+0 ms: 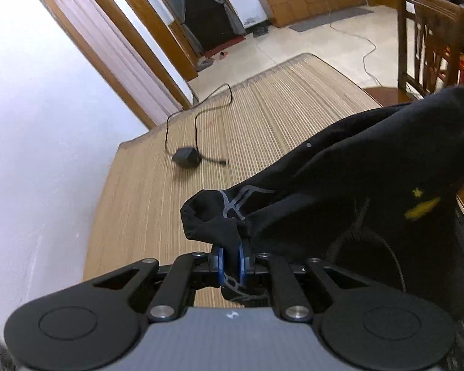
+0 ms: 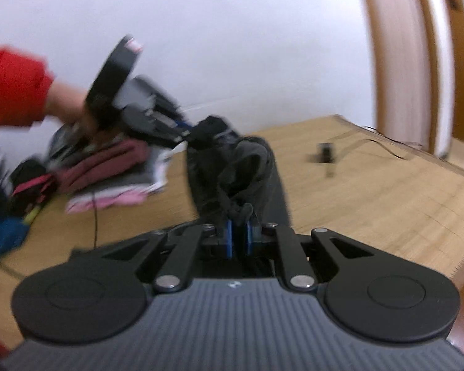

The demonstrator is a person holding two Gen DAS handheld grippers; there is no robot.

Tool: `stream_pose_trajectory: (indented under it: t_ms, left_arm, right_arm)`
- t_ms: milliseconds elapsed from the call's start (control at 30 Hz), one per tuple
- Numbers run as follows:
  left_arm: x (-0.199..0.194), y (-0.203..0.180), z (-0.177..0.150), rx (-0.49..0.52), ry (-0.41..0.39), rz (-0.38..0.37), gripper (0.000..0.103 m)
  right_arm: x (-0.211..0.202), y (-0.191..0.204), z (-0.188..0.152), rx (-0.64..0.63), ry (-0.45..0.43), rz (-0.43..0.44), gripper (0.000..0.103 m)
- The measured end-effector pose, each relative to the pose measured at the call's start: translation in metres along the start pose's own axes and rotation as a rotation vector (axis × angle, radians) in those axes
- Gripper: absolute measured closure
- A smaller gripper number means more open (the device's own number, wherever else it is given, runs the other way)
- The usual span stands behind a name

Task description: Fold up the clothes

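Note:
A black garment with grey lettering and a small yellow mark hangs stretched between both grippers above the bamboo-mat table. My left gripper is shut on a bunched edge of it. My right gripper is shut on another bunched edge of the same black garment. In the blurred right wrist view the left gripper shows at centre left, held by a hand in a red sleeve, gripping the cloth's far end.
A black power adapter with its cable lies on the mat; it also shows in the right wrist view. A pile of mixed clothes sits at the left by the wall. A wooden chair stands at the table's far right.

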State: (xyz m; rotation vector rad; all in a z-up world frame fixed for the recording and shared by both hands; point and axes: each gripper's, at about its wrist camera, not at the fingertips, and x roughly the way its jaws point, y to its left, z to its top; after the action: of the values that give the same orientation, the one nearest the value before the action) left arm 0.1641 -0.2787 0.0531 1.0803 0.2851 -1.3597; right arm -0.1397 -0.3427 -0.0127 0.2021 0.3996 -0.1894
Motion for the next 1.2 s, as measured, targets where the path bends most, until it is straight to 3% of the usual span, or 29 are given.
stream_pose_trajectory:
  t_ms: [233,367,400,467,533,567,633,733,867,933,967,1067,1133,1200]
  left_arm:
    - [-0.067,-0.031,-0.108,-0.05,0.04,-0.002,0.093]
    - [-0.067,-0.029,-0.167,-0.198,0.065,-0.019,0.093]
    - [-0.063,-0.029,-0.183,-0.223,0.087,-0.022,0.092]
    - [-0.045,-0.032,-0.217,-0.301,0.218,0.003,0.075]
    - [-0.028,-0.034,-0.253,-0.397,0.365,0.049,0.029]
    - [-0.025,-0.033,-0.273,-0.47,0.427,0.083,0.024]
    - [-0.036,-0.031,-0.306,-0.634,0.455,0.113,0.024]
    - [-0.061,-0.032,-0.328,-0.894,0.421,0.115,0.024]
    - [-0.088,-0.056,-0.308,-1.184,0.234,0.015,0.018]
    - [-0.079,-0.084,-0.289,-1.226,0.243,-0.011,0.005]
    - [-0.074,-0.098,-0.28,-1.242,0.254,-0.02,0.004]
    - [-0.06,-0.14,-0.253,-1.289,0.289,-0.047,0.011]
    - [-0.055,-0.164,-0.231,-1.296,0.283,-0.079,0.064]
    - [-0.062,-0.171,-0.213,-1.323,0.275,-0.065,0.079]
  right_arm:
    - [0.017,0.113,-0.014,-0.185,0.141,0.212,0.091]
    - [0.025,0.164,-0.032,-0.246,0.281,0.366,0.091]
    - [0.028,0.173,-0.038,-0.253,0.321,0.395,0.091]
    - [0.042,0.195,-0.053,-0.294,0.424,0.458,0.088]
    - [0.059,0.208,-0.068,-0.288,0.526,0.506,0.073]
    - [0.064,0.209,-0.075,-0.263,0.571,0.524,0.066]
    - [0.064,0.212,-0.078,-0.232,0.606,0.563,0.035]
    - [0.051,0.205,-0.069,-0.209,0.58,0.631,0.026]
    - [0.051,0.161,-0.048,-0.144,0.554,0.583,0.026]
    - [0.05,0.133,-0.045,-0.124,0.505,0.462,0.026]
    - [0.052,0.118,-0.045,-0.127,0.484,0.384,0.026]
    - [0.066,0.084,-0.057,-0.219,0.459,0.176,0.026]
    - [0.082,0.064,-0.067,-0.21,0.487,0.135,0.026]
    - [0.1,0.042,-0.078,-0.159,0.551,0.147,0.026]
